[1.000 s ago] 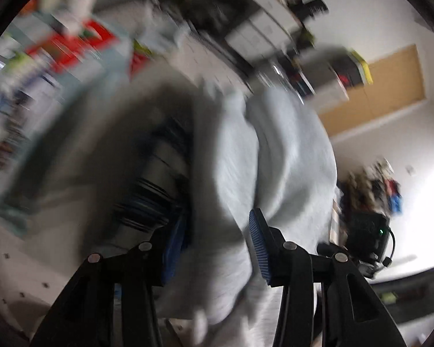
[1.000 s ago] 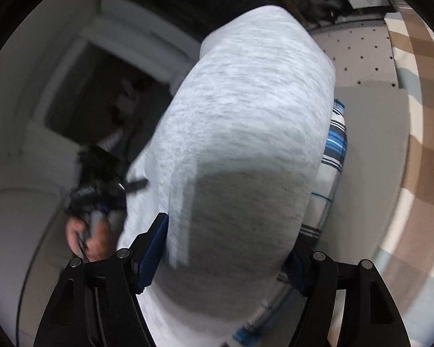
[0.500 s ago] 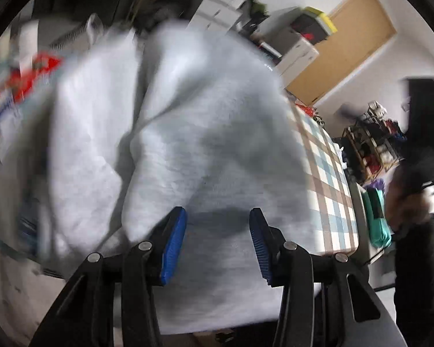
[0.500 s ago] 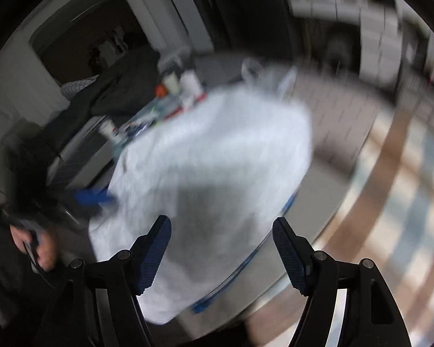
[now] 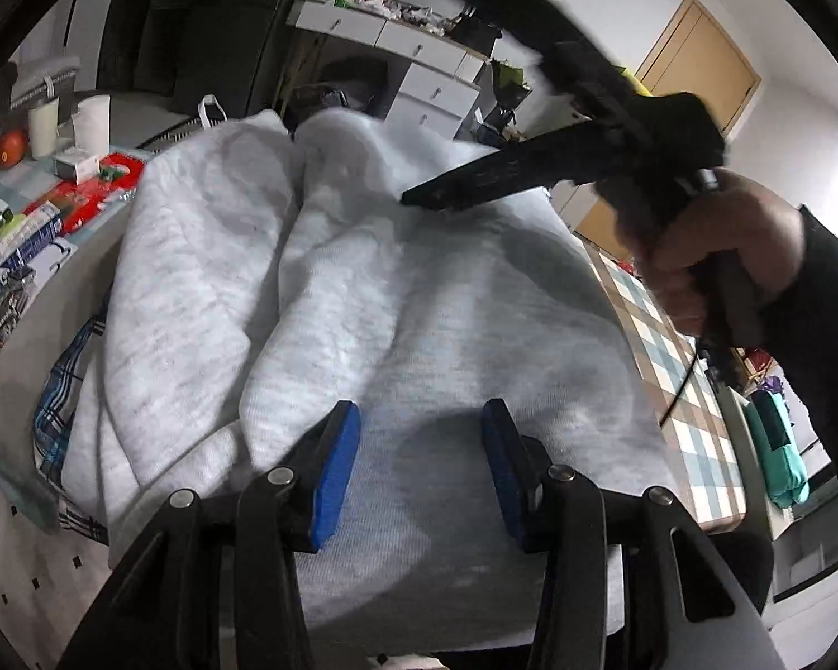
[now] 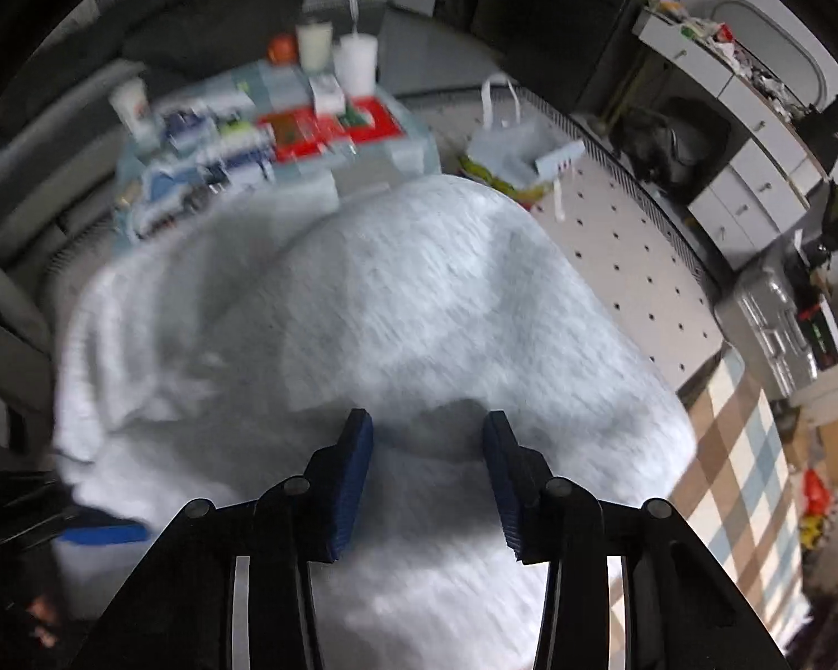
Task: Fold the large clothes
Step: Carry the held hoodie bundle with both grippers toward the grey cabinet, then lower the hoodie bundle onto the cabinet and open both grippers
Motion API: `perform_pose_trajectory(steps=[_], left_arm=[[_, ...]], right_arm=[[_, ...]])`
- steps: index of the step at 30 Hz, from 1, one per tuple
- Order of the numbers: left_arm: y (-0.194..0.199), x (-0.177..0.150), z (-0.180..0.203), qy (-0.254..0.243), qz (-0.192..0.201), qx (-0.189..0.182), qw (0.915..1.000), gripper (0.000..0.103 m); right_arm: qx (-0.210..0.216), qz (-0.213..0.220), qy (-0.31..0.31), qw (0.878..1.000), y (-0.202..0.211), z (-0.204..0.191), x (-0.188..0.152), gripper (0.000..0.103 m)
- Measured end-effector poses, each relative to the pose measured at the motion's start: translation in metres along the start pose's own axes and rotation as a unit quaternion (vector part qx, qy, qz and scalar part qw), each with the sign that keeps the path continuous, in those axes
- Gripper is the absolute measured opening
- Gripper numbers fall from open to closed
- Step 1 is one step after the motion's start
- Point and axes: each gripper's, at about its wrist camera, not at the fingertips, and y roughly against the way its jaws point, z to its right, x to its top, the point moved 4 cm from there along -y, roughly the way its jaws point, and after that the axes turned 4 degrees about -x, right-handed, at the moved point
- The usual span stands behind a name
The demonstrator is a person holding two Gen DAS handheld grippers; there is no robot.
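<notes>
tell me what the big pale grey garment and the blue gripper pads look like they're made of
Grey garment: looks like a soft, matte heathered knit, probably cotton fleece or jersey; fine ribbed rows and darker flecks show, and it drapes in thick, rounded folds.

Blue pads on the left gripper: look like matte rubber or a similar grippy plastic; the pad edges show fine ridges. The exact material cannot be told.
</notes>
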Motion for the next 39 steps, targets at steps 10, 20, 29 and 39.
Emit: perform_pose_trajectory(steps=[10,20,29,39], left_arm=[[-0.002,-0.001,0.005,-0.010,0.002,0.001,0.9999,0.040],[0.000,-0.005,0.007,-0.020,0.002,0.019,0.9996,0.040],[0.000,-0.008,0.020,-0.028,-0.001,0.051,0.9983,0.041],[0.041,0.019,0.039,-0.065,0.021,0.116,0.9909,0.041]], right_arm=[[-0.023,0.055,-0.039,0.997,0.035,0.019,0.028,0.053],[-0.013,-0.018,-0.078,0.997,-0.001,0.018,0.024,0.054],[0.108,0.048,-0.042,0.992,0.101,0.025,-0.047,0.078],[0.156,0.028,-0.097,0.983,0.042,0.003,-0.100,0.093]])
